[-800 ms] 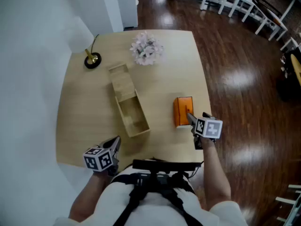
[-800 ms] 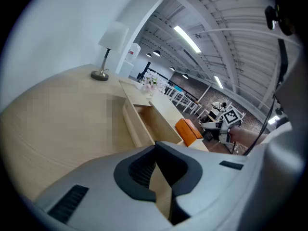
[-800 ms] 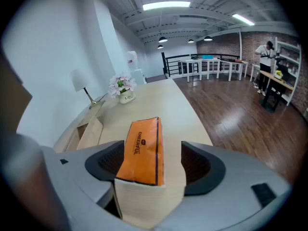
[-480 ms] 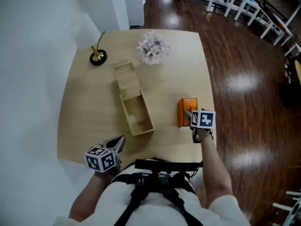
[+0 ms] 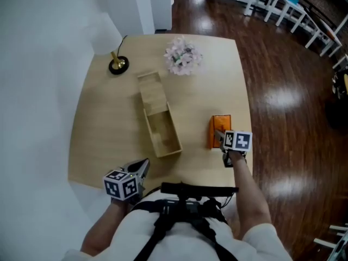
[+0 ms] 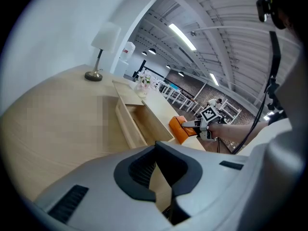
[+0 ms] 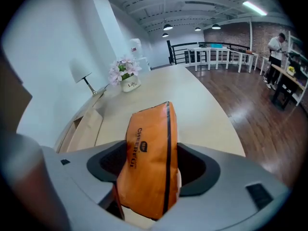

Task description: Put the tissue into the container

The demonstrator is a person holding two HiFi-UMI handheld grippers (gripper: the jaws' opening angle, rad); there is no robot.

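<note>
Tissue pack, orange, lies on the worktop near its right edge, long axis running near to far. The right gripper comes at it from the near end, angled down. In the right gripper view its fingers are set wide and pinch the pack by its two long sides. The pack fills the whole gap, with its near end down between the fingers and its far end sticking out past the tips. The pack is tilted slightly to the left in that view.

Wooden container, long and open at the top, lies mid-worktop, left of the pack and clearly apart from it.

The left gripper is at the near-left edge of the worktop, near the container's near end but not touching it. Its fingers are pressed together with nothing between them.

Lamp base and flower pot stand at the far side.
</note>
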